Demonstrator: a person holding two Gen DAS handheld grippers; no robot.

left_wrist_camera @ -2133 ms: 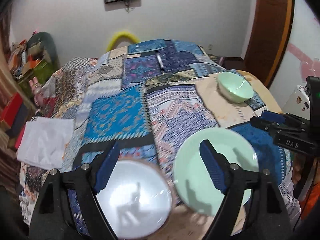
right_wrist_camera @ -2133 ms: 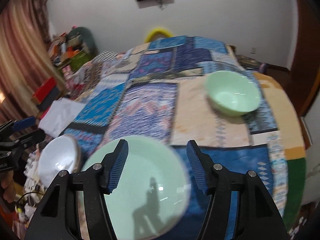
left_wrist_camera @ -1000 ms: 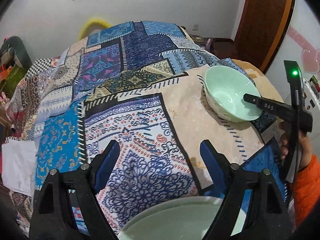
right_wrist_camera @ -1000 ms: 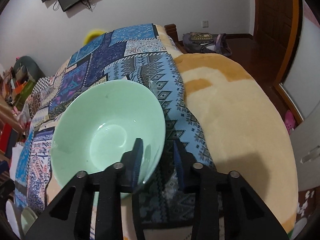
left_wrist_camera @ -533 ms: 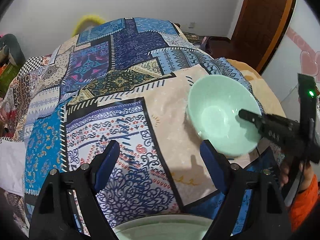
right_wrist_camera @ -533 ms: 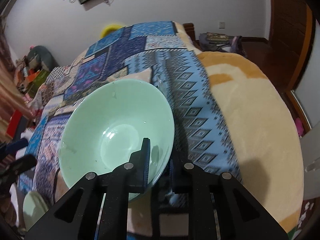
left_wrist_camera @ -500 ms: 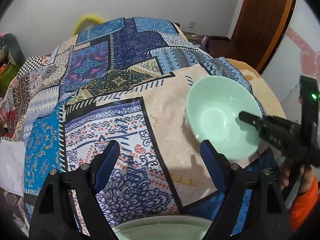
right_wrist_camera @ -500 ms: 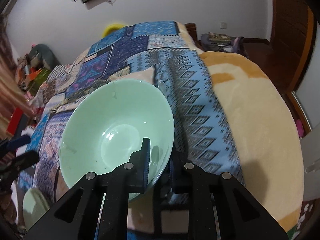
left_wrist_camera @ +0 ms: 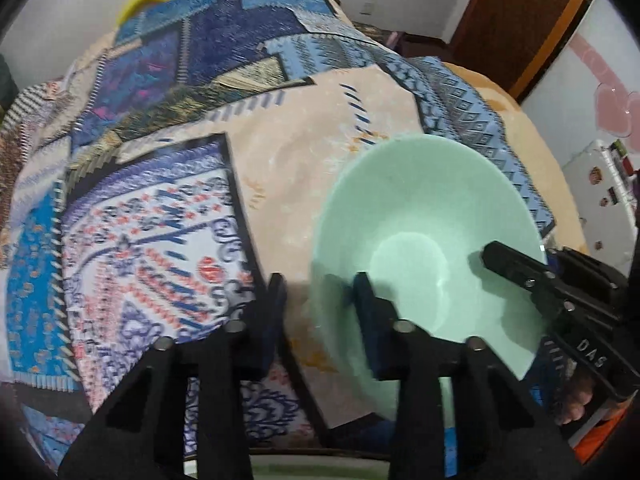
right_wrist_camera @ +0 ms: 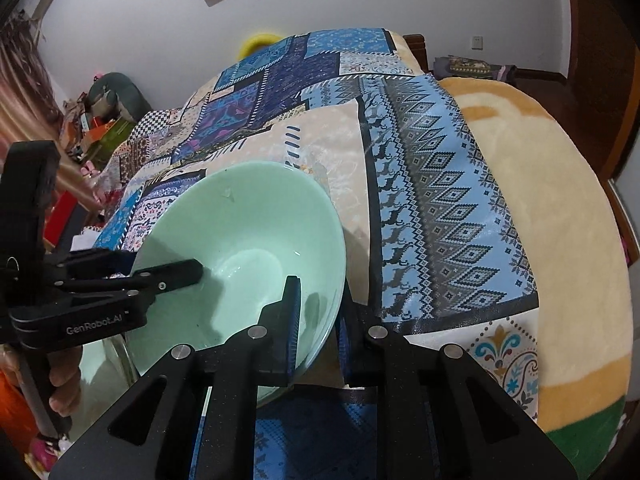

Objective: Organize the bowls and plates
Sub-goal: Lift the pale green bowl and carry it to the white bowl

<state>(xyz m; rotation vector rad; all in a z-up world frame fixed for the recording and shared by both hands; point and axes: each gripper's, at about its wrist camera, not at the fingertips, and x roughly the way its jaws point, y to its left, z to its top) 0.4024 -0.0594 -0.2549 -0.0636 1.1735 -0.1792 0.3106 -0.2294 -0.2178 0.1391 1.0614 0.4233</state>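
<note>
The right claw (right_wrist_camera: 318, 316) pinched the near rim of the mint-green bowl (right_wrist_camera: 244, 248), tilted above the patchwork bedspread (right_wrist_camera: 420, 184). The left claw (left_wrist_camera: 320, 300) was closing astride its opposite rim. Uneven pulls could twist it loose.

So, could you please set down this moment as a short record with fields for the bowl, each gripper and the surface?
bowl: pale green bowl, empty, tilted, gripped at two sides of its rim
right gripper: right gripper, shut on the bowl's near rim, one finger inside, one outside
left gripper: left gripper, jaws closing across the opposite rim, one finger inside the bowl
surface: patchwork blanket on a bed
below: pale green plate, partly hidden at the bowl's lower left
</note>
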